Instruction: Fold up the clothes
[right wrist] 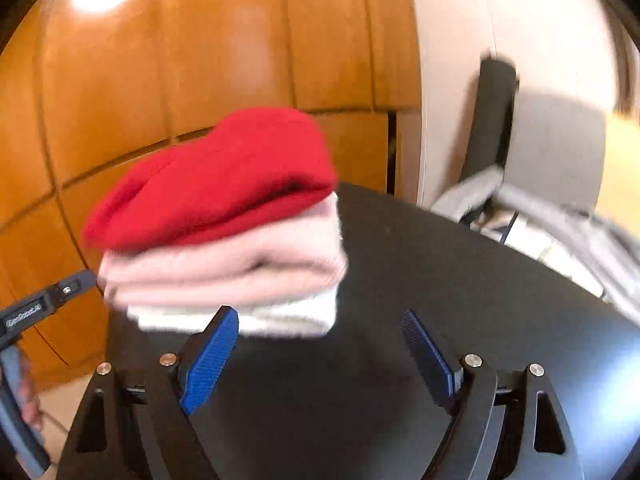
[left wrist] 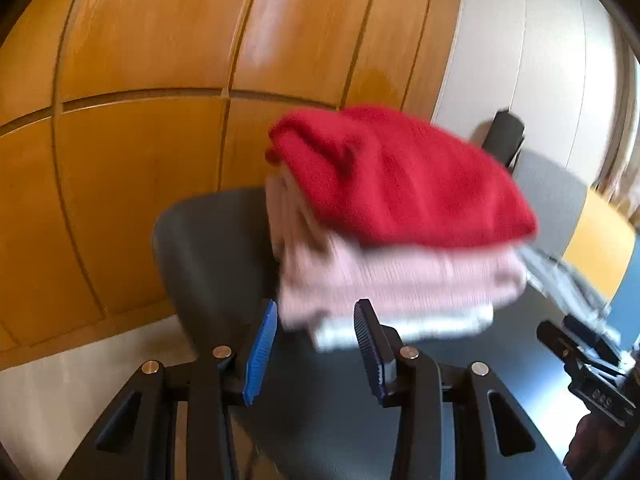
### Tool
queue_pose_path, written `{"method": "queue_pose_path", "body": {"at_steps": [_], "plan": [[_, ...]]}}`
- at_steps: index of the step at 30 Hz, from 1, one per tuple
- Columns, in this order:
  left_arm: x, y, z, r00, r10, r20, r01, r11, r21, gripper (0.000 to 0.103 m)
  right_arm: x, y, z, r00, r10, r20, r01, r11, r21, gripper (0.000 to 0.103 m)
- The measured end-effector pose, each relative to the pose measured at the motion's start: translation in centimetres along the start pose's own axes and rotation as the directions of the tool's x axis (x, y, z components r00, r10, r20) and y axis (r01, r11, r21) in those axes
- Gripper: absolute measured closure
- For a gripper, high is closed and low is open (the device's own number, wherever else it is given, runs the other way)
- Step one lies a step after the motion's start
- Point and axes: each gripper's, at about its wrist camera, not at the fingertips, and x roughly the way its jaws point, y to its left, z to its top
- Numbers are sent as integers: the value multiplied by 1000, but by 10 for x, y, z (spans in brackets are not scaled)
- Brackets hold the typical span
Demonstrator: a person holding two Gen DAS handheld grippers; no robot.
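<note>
On the dark table (right wrist: 440, 280) sat one stack of three folded clothes: red (left wrist: 400, 184), pink (left wrist: 400, 280), white (left wrist: 400, 326). Your left gripper (left wrist: 316, 348) and right gripper (right wrist: 320, 360) were both spread open, holding nothing.

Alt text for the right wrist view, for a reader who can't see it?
A folded stack, red garment over pink over white, sits on a dark table. The open right tongs point at it, empty. Grey clothing lies far right; wood panelling behind.
</note>
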Motion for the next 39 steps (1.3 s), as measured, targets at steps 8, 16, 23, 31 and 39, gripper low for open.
{"method": "queue_pose_path", "body": {"at_steps": [8, 16, 23, 31, 39], "plan": [[-28, -54, -47, 981, 191, -42, -188, 980, 63, 62, -19, 24, -25, 992, -44, 116, 50, 997, -52, 0], [-46, -76, -43, 982, 182, 43, -185, 977, 102, 65, -25, 40, -34, 978, -76, 193, 96, 991, -96, 0], [-30, -97, -37, 952, 305, 17, -304, 942, 139, 66, -20, 39, -36, 983, -78, 167, 94, 992, -88, 0], [-23, -73, -33, 967, 244, -69, -238, 968, 77, 66, -17, 47, -37, 982, -90, 168, 111, 987, -120, 0], [-20, -66, -34, 974, 195, -113, -191, 980, 46, 68, -18, 49, -38, 981, -94, 173, 117, 984, -133, 0]]}}
